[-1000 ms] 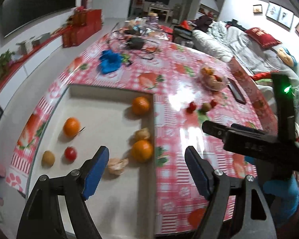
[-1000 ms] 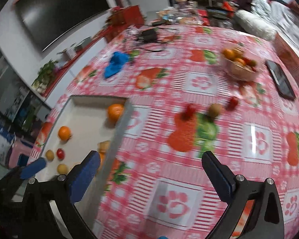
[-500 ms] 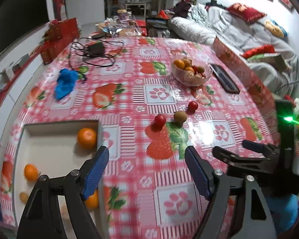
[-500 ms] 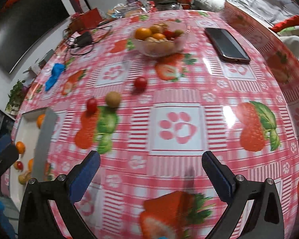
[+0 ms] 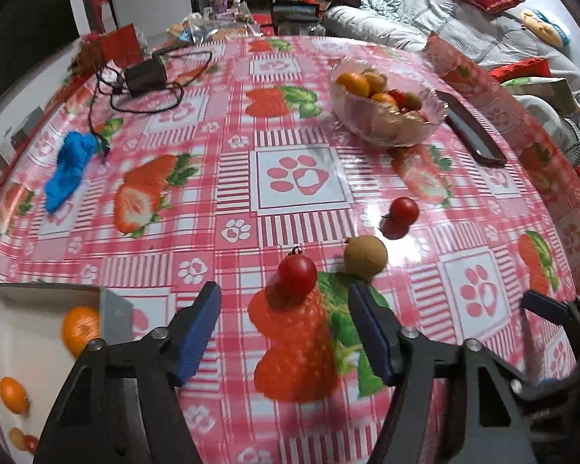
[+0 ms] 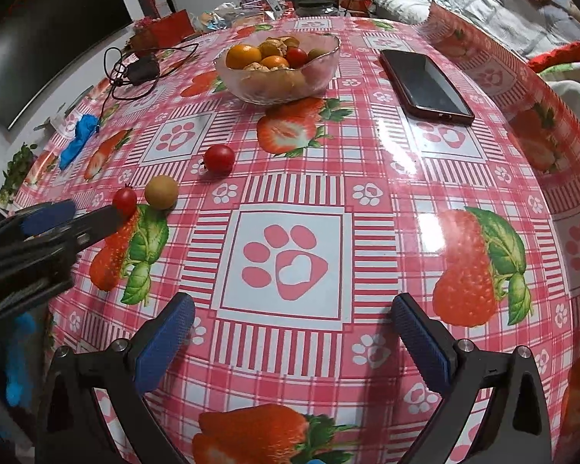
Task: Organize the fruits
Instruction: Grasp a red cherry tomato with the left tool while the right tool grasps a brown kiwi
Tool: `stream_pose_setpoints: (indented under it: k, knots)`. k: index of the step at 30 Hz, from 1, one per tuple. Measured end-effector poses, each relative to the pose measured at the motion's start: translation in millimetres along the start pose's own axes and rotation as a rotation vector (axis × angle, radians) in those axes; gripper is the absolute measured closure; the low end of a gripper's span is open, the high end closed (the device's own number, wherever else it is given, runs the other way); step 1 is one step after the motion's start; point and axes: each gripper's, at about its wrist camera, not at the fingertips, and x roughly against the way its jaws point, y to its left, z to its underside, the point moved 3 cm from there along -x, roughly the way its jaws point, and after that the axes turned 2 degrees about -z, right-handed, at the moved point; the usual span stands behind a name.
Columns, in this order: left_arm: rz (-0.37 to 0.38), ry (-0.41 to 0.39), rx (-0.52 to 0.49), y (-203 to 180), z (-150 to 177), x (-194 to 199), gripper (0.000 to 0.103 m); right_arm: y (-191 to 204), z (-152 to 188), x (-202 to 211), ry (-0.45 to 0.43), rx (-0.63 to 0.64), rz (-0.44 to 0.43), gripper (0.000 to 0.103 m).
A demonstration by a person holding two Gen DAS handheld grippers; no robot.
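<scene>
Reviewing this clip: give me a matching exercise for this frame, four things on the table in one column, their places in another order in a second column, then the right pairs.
Things:
1. phone
2. blue cloth
3. nearest cherry tomato
4. orange

Places:
A. in the white tray
B. just ahead of the left gripper
C. right of the glass bowl
D. by the black cable, left side of the table

Pairs: 1-C, 2-D, 3-B, 4-A

Two red cherry tomatoes [image 5: 296,274] [image 5: 404,210] and a brown round fruit [image 5: 365,256] are lying loose at my frame's centre. A glass bowl [image 5: 390,131] holding more fruit is sitting upper right; oranges [image 5: 80,328] are resting in the white tray [image 5: 38,294], lower left.
</scene>
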Motion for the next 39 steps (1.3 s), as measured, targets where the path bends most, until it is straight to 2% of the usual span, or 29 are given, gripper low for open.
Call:
stream_pose_setpoints:
  k: [3,5,10,13,15,16,20,25,33,39]
  knots:
    - [0.002,0.014,0.015,1,-3,-11,0.042,1,1,-1,-0.006,0.021,0.011,0.001]
    - [-0.001,-0.003,0.006,-1,-6,-13,0.042,2,2,-1,-0.012,0.035,0.019,0.001]
    - [0.0,-0.02,-0.003,-3,-10,-16,0.05,6,3,-4,-0.019,0.064,0.048,0.001]
    - [0.006,-0.034,-0.015,-4,-10,-15,0.064,8,2,-5,-0.016,0.071,0.062,0.001]
    - [0.013,-0.036,-0.016,-3,-9,-14,0.077,7,1,-6,-0.013,0.065,0.061,0.001]
    - [0.016,-0.036,-0.014,-2,-8,-13,0.079,7,1,-6,-0.012,0.061,0.059,0.001]
    - [0.027,-0.039,-0.011,0,-1,-9,0.079,8,-2,-7,-0.002,0.05,0.05,0.001]
    - [0.025,-0.033,-0.023,3,27,8,0.079,18,-11,-11,0.006,0.039,0.02,0.001]
    - [0.037,-0.009,0.007,13,67,33,0.079,59,-30,-26,-0.012,0.085,-0.018,0.001]
    - [0.037,-0.012,0.007,16,84,44,0.079,84,-48,-38,-0.032,0.096,-0.039,0.002]
